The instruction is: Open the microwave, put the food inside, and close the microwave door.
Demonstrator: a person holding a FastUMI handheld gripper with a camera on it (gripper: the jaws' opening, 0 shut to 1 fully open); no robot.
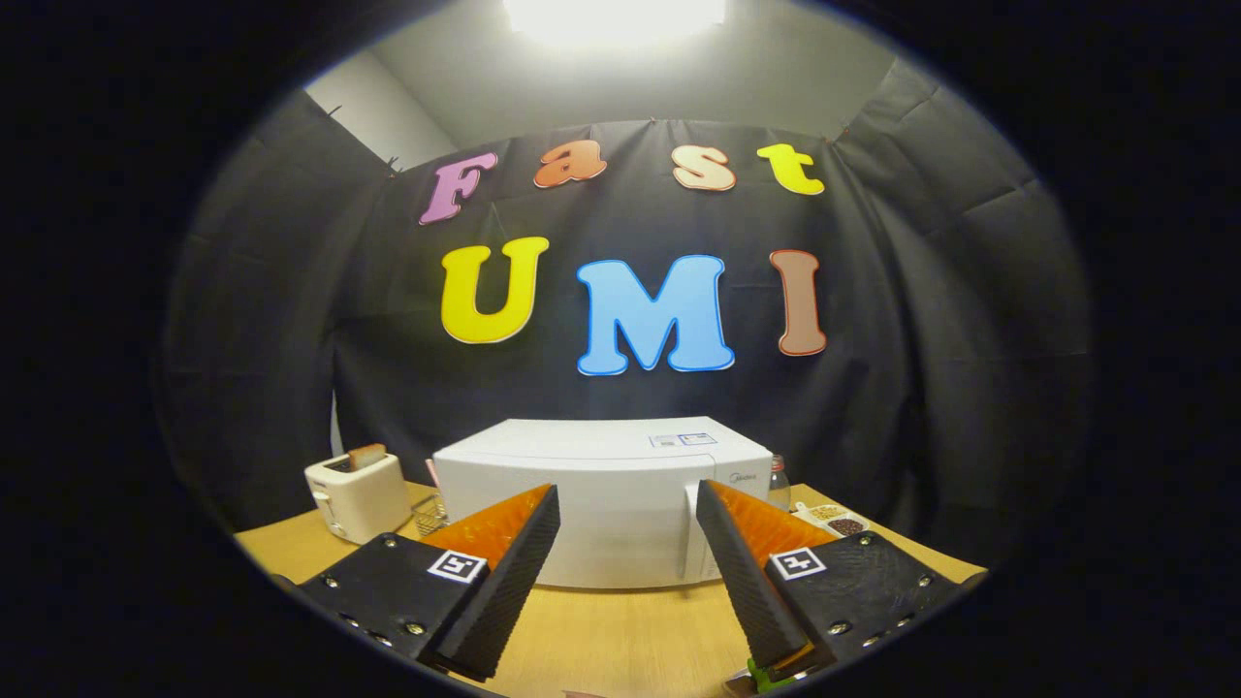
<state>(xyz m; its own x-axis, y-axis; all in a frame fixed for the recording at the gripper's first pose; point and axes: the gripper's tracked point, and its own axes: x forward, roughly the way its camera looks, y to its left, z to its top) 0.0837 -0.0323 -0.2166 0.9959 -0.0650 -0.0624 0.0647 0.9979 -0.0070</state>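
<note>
No wording is legible. The microwave [601,456] bears two small stickers [684,440] on top and a faint brand mark [742,477] on its front, both too small to read. The gripper [628,488], fingers spread before the microwave, carries square black-and-white markers [457,566].

The tool [628,543] hangs above the light wooden table [601,630], its two fingers [504,572] spread wide apart with nothing between them. Beyond the fingers a white box-shaped microwave [606,494] stands on the table with its door closed. To its left sits a cream toaster [357,494] with a slice of toast [366,456] poking out of the top. To the microwave's right lie a small white dish of beans [836,521] and a clear bottle [779,482].
</note>
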